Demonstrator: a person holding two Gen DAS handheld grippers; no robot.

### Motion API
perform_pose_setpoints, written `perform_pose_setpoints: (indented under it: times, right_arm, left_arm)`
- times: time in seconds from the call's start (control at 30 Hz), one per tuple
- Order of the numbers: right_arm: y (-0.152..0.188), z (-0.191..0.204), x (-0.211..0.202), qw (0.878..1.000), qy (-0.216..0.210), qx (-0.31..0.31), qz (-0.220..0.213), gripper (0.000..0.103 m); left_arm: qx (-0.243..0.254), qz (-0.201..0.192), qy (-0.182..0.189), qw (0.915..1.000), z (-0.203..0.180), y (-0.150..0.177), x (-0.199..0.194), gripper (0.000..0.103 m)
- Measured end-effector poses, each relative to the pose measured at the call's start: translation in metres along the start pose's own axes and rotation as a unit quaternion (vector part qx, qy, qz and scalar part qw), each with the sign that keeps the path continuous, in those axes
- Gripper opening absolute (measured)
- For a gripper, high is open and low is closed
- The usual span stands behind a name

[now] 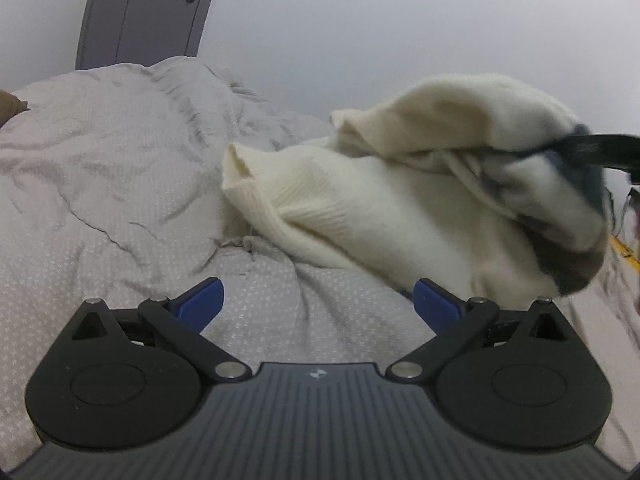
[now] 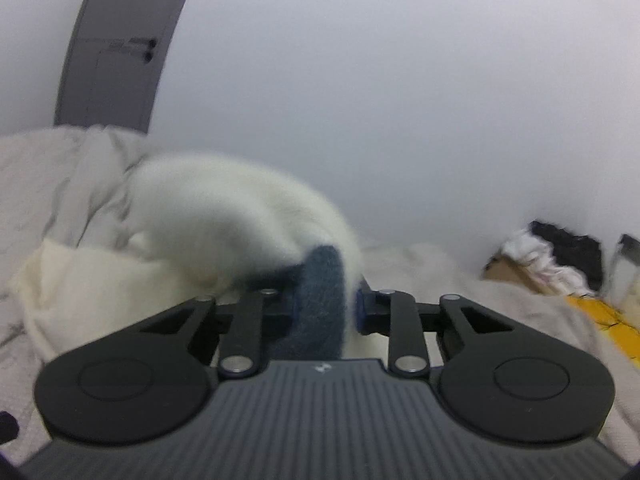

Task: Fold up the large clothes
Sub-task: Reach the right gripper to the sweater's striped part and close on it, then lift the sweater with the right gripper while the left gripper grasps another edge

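Left gripper [image 1: 316, 304]: jaws spread wide, nothing held, poised over the duvet [image 1: 100, 184].
Right gripper [image 2: 320, 308]: jaws drawn close, a blue-grey fold of the sweater [image 2: 224, 236] clamped between them, it seems through the blur.
Sweater: cream knit, lifted at one end, the rest draped on the duvet.

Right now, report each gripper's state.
Left gripper: open, holding nothing.
Right gripper: shut on the cream and blue sweater.
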State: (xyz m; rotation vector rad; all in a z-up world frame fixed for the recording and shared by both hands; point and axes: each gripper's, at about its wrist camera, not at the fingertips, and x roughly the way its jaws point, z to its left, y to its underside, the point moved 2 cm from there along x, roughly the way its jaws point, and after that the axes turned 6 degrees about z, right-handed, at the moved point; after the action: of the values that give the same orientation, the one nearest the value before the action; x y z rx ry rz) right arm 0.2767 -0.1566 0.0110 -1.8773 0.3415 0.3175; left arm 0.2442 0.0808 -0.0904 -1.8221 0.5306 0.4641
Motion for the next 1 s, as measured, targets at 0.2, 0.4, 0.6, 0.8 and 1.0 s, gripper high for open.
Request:
perform_pose_setpoints:
  times: [0.2,0.4,0.6,0.8,1.0]
  right_arm:
    - [-0.003,-0.049,-0.070,0.998,0.007,0.062,-0.013,0.025]
    - [0.021,-0.091,-0.127,0.992,0.017,0.119,-0.028,0.024]
    - [0.073,-0.154,-0.164,0.976,0.042,0.212,-0.004,0.024]
    - [0.149,-0.198,-0.140,0.948,0.056,0.297,0.104,0.025]
    - [0.222,-0.222,-0.108,0.891,0.043,0.410,0.190,0.032]
  left_arm:
    - [0.004,-0.018,0.025,0.9995,-0.009,0.000,-0.025,0.103]
    - [0.019,-0.034,0.059,0.9975,-0.024,0.003,-0.050,0.103]
    - [0.049,-0.018,0.103,0.9933,-0.051,0.021,-0.072,0.103]
    - [0.092,0.000,0.119,0.9886,-0.085,0.042,-0.083,0.100]
    - [0.157,0.025,0.111,0.9810,-0.124,0.066,-0.072,0.096]
